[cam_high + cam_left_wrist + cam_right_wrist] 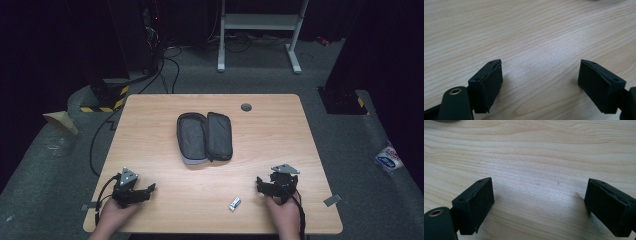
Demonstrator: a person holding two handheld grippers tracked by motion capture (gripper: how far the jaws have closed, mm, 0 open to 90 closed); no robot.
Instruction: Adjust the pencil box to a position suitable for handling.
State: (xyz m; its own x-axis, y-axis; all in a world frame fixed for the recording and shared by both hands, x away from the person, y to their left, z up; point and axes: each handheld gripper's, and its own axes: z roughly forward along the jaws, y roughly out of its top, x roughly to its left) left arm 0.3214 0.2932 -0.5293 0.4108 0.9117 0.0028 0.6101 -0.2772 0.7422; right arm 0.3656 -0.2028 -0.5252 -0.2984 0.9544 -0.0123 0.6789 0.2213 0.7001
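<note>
Near the desk (150,130) edge, the left gripper (145,192) and right gripper (264,186) rest with jaws spread wide, nothing between them. A small white item (235,203) lies just beside the right gripper. Farther back, mid-desk, the grey pouch (204,137) lies unzipped and open.

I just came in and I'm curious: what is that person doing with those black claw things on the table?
A person sits at a wooden table holding a claw in each hand. The left claw and the right claw both rest near the front edge, open and holding nothing. A dark pencil case lies unzipped and spread open in the middle of the table. A small white eraser lies just beside the right claw, not touched yet.
</note>
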